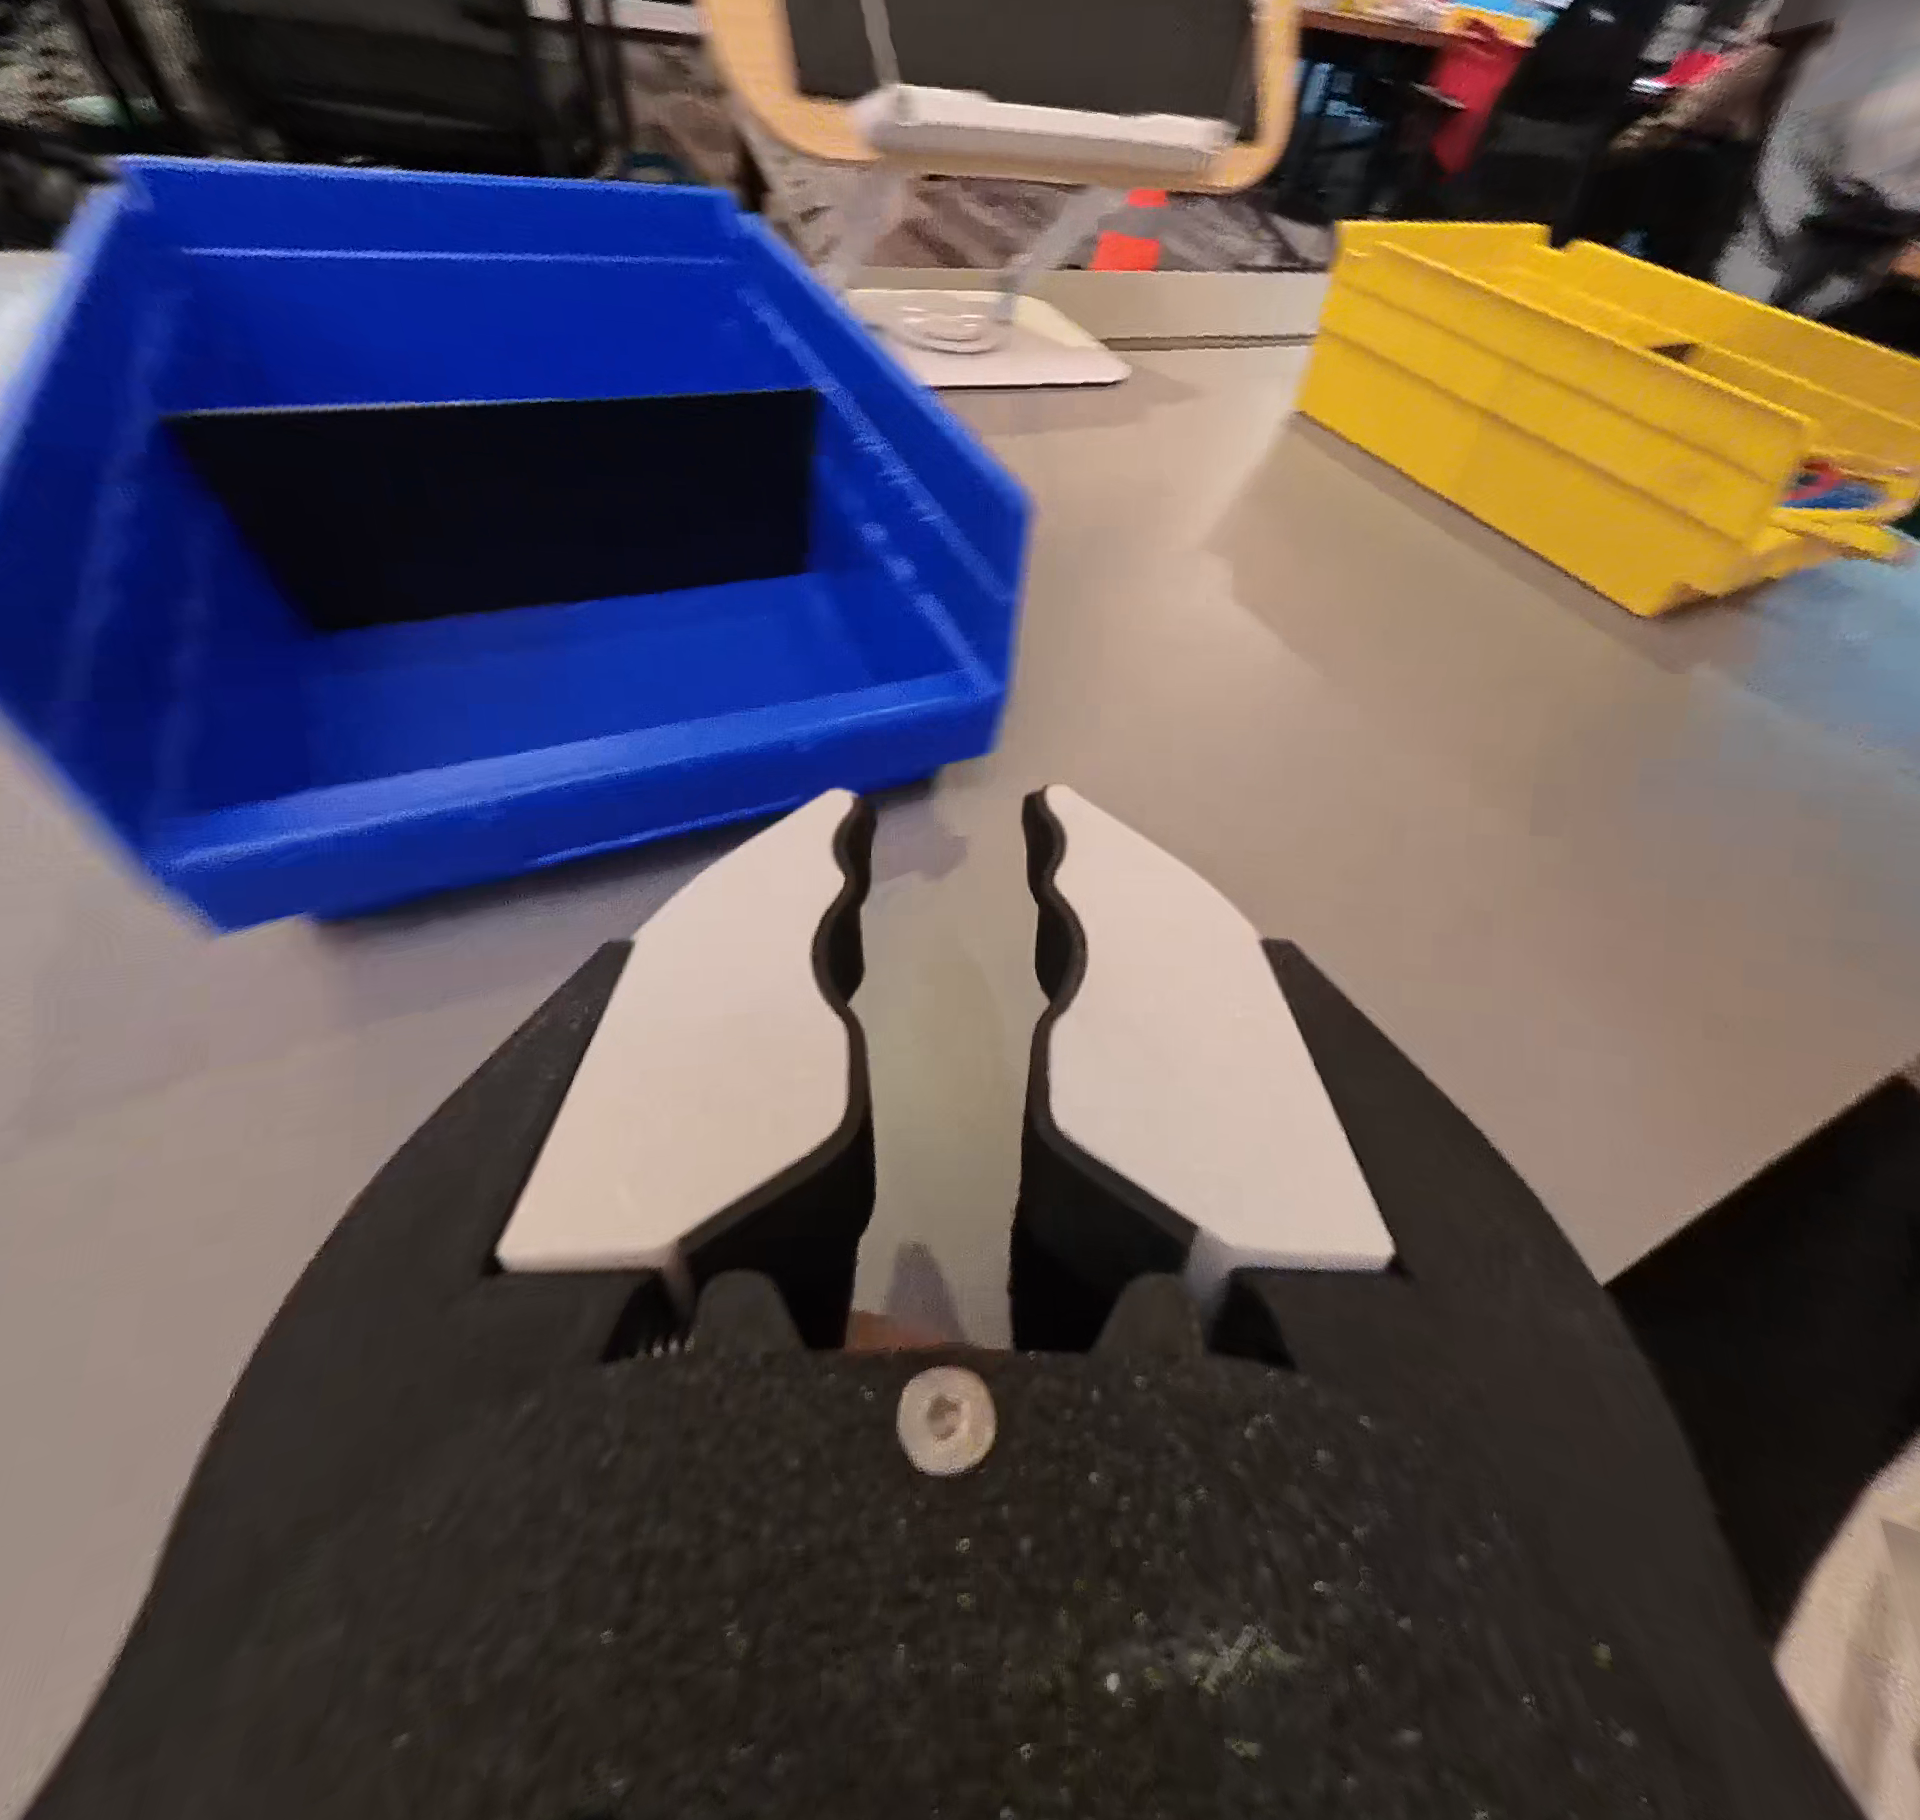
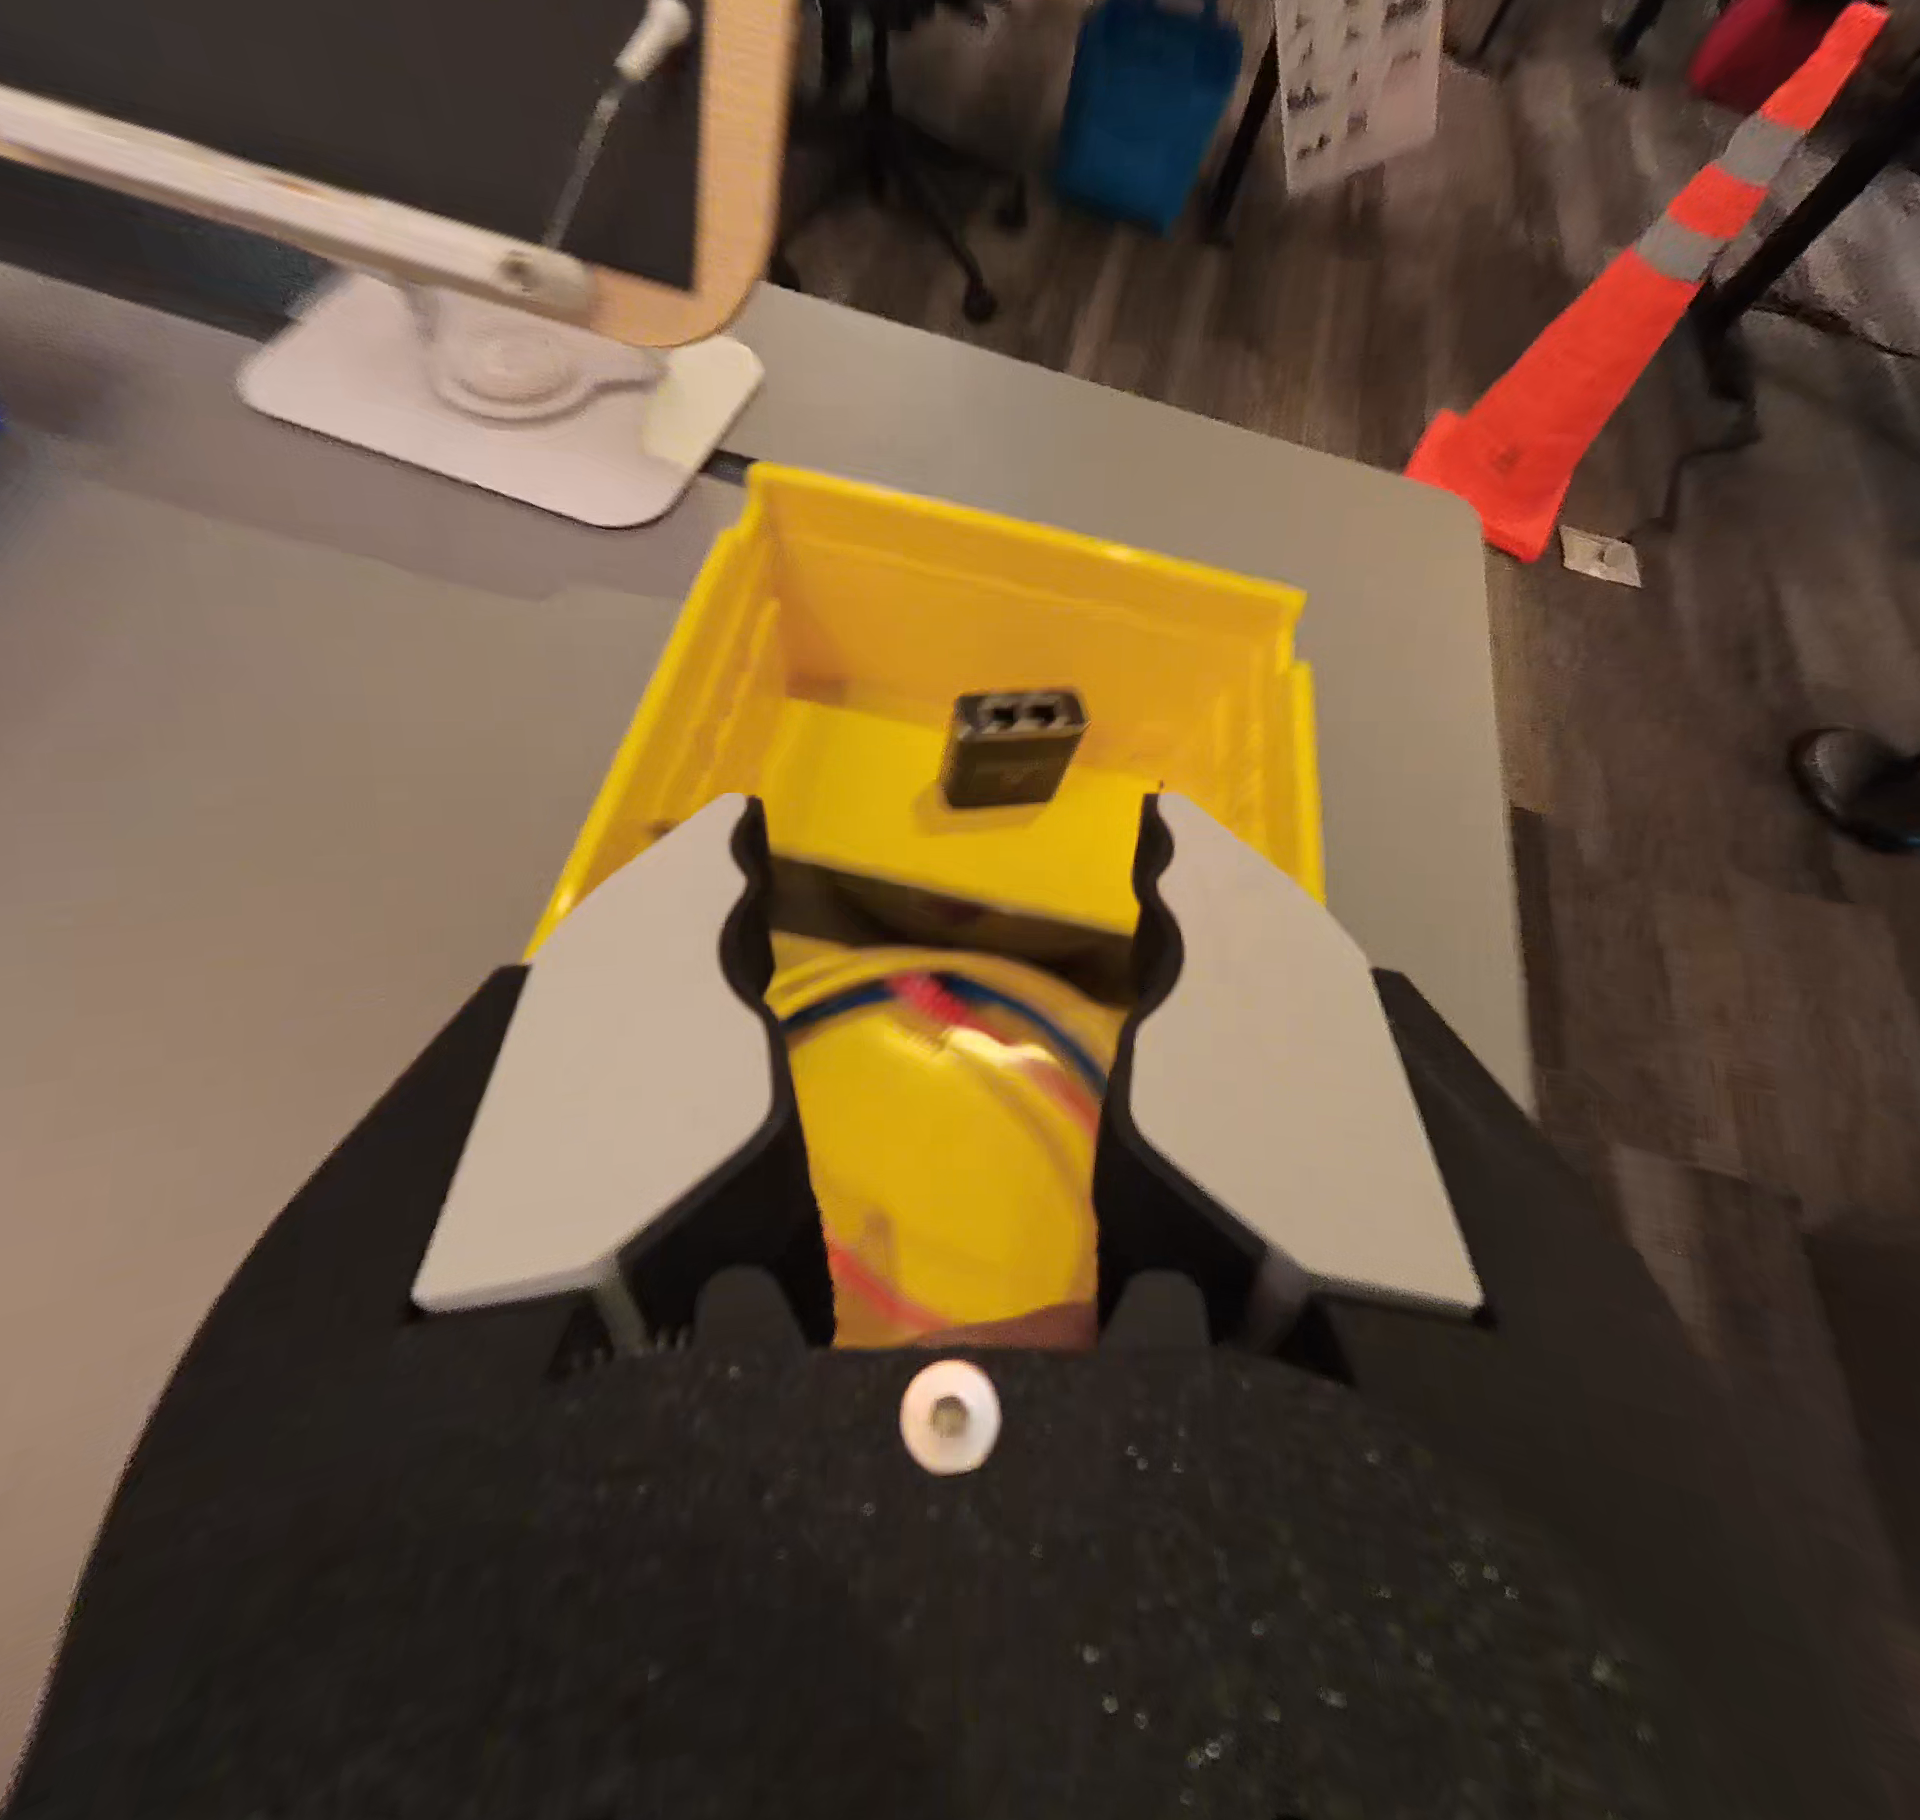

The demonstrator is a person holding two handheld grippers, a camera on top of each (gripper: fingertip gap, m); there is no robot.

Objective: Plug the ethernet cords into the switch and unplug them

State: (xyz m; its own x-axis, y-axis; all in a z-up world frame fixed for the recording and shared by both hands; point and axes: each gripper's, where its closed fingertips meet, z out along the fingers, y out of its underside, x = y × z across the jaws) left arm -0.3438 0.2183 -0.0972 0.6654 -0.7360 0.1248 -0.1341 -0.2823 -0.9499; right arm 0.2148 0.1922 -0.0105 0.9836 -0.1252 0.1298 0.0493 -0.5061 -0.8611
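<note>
the right gripper [image 2: 948, 814] hung over the yellow bin [image 2: 1039, 565], fingers spread and empty; a blind reach might have snagged the coiled ethernet cords [image 2: 935, 1001] instead of the small switch [image 2: 1013, 747] behind them. the left gripper [image 1: 948, 814], fingers parted and empty, faced the blue bin [image 1: 582, 794], holding only a black divider [image 1: 499, 497].

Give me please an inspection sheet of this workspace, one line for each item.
Surface: grey table, mostly bare.
Job's things: small dark switch in the yellow bin, two ports showing.
Clutter: blue bin with black divider; white stand base.
Grippers: left hand-held gripper open, holding nothing; right hand-held gripper open above the yellow bin.
Cables: coiled cords, unplugged.
Surroundings: orange cone on wood floor.
</note>
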